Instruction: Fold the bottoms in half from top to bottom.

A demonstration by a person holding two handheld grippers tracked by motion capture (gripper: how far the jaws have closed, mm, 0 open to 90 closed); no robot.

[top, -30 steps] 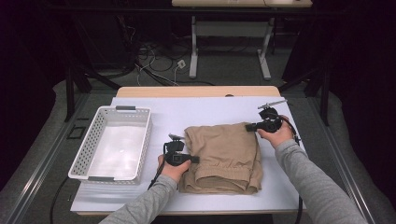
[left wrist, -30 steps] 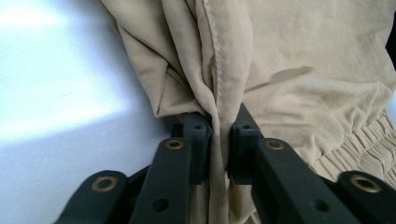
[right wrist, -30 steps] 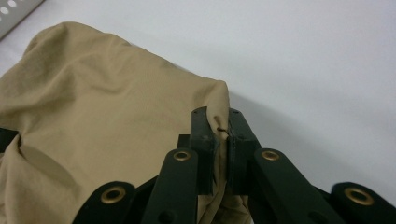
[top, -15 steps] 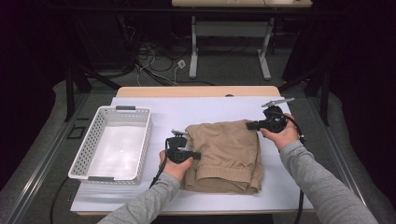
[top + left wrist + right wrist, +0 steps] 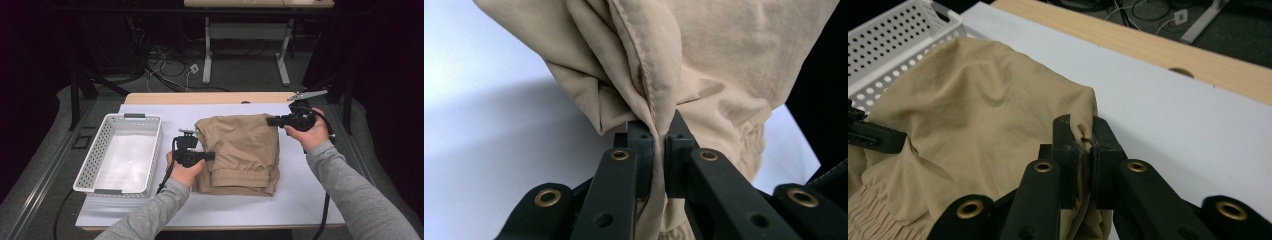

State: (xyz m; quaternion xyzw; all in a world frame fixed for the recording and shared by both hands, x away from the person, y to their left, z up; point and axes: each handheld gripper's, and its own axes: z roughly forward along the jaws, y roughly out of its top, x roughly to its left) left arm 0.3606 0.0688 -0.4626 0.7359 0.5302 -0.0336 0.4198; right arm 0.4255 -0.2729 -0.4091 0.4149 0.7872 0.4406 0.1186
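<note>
A tan garment (image 5: 245, 150) with an elastic waistband lies folded on the white sheet (image 5: 305, 200) in the middle of the table. My left gripper (image 5: 212, 156) is shut on its left edge; in the left gripper view the jaws (image 5: 659, 145) pinch a seamed fold of the cloth (image 5: 724, 60). My right gripper (image 5: 270, 120) is shut on the far right corner; its view shows the jaws (image 5: 1084, 137) clamped on the cloth's edge (image 5: 973, 110). The gripped edges hang raised above the sheet, while the waistband end rests near the front.
A white perforated basket (image 5: 92, 155) stands empty to the left of the garment, also seen as the basket (image 5: 893, 45) in the right gripper view. A strip of bare wooden table (image 5: 210, 97) runs along the far edge. Cables and desk legs lie on the floor beyond.
Both hands have risen with the cloth in their jaws, so the garment's left edge and far right corner are lifted off the sheet and its upper part bulges.
</note>
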